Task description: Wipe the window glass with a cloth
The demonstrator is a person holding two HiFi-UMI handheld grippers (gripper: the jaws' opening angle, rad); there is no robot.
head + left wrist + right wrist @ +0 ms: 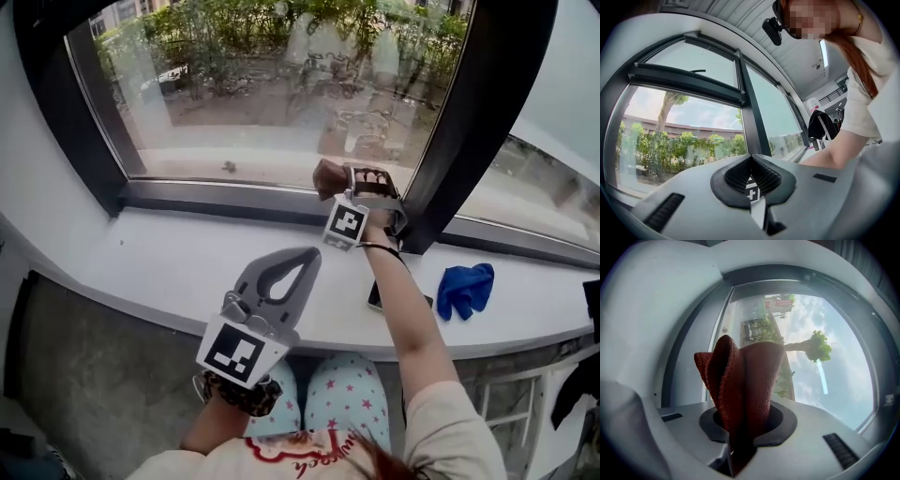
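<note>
The window glass (281, 84) fills the top of the head view, set in a black frame (469, 122). My right gripper (354, 181) is shut on a red-brown cloth (327, 176), held at the lower right corner of the pane just above the sill. In the right gripper view the cloth (745, 380) stands folded up out of the closed jaws, with the glass (825, 371) right behind it. My left gripper (278, 279) hangs shut and empty over the white sill's front edge, pointing at the window. Its closed jaws (751, 161) hold nothing.
The white sill (159, 262) runs under the window. A blue cloth (466, 288) lies on it at the right, and a dark phone (375, 298) lies under my right forearm. A black mullion (750, 117) splits the panes. A person's knees are below the sill.
</note>
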